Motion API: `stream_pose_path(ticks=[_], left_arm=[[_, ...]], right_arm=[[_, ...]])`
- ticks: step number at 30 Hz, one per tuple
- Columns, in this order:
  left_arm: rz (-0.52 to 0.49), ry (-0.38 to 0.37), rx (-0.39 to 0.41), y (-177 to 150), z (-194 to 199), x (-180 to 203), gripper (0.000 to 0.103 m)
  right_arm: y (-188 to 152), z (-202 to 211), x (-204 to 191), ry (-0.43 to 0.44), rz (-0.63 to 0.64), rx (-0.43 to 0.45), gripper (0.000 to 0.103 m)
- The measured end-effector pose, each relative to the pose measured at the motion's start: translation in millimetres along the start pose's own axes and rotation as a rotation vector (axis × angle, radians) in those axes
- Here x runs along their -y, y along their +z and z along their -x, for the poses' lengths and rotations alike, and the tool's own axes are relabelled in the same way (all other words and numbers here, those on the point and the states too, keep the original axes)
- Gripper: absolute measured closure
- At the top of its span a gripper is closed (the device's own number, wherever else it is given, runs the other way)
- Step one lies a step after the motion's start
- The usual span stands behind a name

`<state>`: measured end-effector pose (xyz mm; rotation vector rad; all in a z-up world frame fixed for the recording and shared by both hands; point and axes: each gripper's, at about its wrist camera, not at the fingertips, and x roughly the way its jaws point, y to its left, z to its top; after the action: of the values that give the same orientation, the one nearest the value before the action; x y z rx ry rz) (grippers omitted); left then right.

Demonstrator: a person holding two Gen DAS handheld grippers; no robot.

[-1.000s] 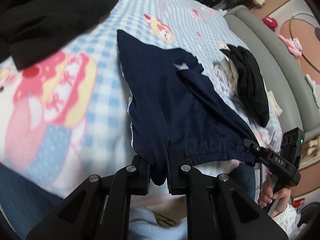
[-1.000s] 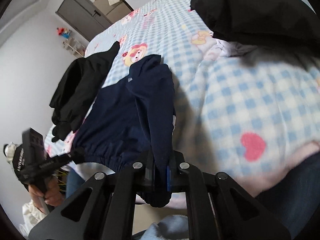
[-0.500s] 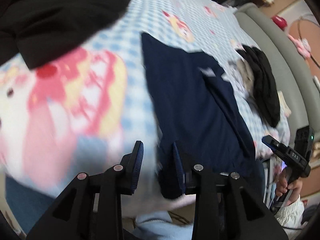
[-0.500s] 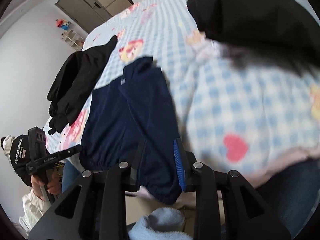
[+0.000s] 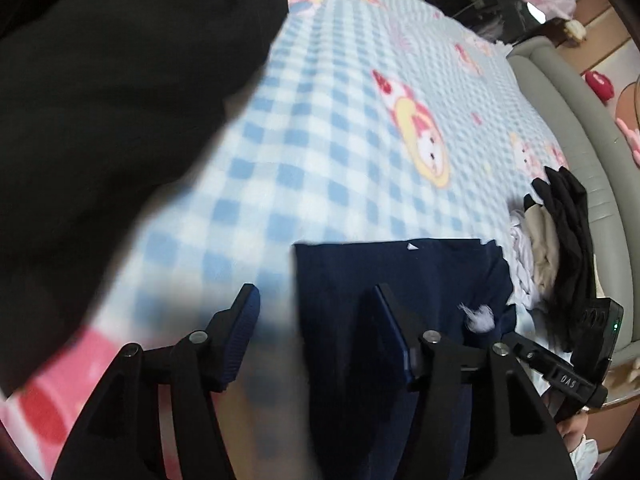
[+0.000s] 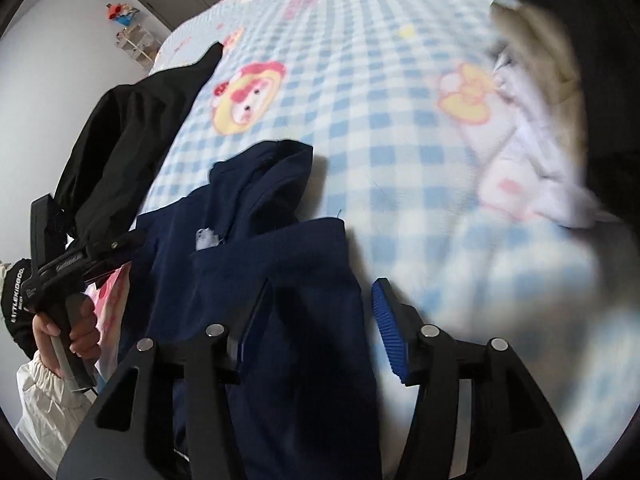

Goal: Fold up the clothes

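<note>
On the blue checked blanket (image 5: 328, 152) the navy garment (image 5: 400, 280) lies folded over itself, its near edge under both tools; the left gripper (image 5: 316, 328) and right gripper (image 6: 316, 316) each stand spread apart, released, with 2 black clothing piles (image 6: 132, 128) beside

Matt navy cloth garment (image 5: 400, 280), fleecy checked blanket (image 5: 320, 140), ribbed blue pads (image 6: 386, 332)
</note>
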<state>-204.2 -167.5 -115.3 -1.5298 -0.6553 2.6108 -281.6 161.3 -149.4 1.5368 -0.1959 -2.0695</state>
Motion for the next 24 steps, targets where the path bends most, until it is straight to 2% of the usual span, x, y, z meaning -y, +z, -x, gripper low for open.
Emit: stream_pose_path(ticks=[1,2,3,5,7,9,10,12,14,16,17,20,24], left_arm=[[-0.004,0.006,0.01,4,-2,1,0.083],[-0.008,0.012,0.019,9,-3,1,0.092],[-0.012,0.017,0.029,13,-5,2,0.096],[-0.019,0.029,0.048,22,-8,3,0.098],[-0.025,0.037,0.063,27,-10,4,0.098],[-0.021,0.026,0.054,17,-7,5,0.097],[-0.019,0.02,0.05,12,-5,6,0.097],[-0.015,0.009,0.042,1,-1,7,0.095],[-0.011,-0.003,0.034,-9,3,8,0.092],[-0.007,-0.014,0.026,-20,7,9,0.08],[-0.005,-0.02,0.021,-25,9,10,0.071],[0.002,-0.037,0.009,-41,14,12,0.068],[-0.003,-0.061,-0.015,-67,18,17,0.068]], right_arm=[[1,-6,0,-0.001,0.006,-0.013,0.08],[2,-9,-3,-0.042,0.024,-0.018,0.097],[2,-5,-4,-0.067,0.035,-0.004,0.099],[1,11,-5,-0.13,0.05,0.054,0.101],[-1,34,-3,-0.215,0.061,0.129,0.101],[-5,56,5,-0.315,0.048,0.197,0.101],[-7,60,12,-0.355,0.035,0.206,0.101],[-11,57,25,-0.375,-0.012,0.173,0.1],[-18,59,34,-0.361,-0.058,0.159,0.099],[-27,69,34,-0.344,-0.075,0.187,0.097],[-33,76,33,-0.342,-0.074,0.209,0.094],[-53,95,27,-0.333,-0.075,0.233,0.079],[-86,95,19,-0.132,-0.117,0.171,0.076]])
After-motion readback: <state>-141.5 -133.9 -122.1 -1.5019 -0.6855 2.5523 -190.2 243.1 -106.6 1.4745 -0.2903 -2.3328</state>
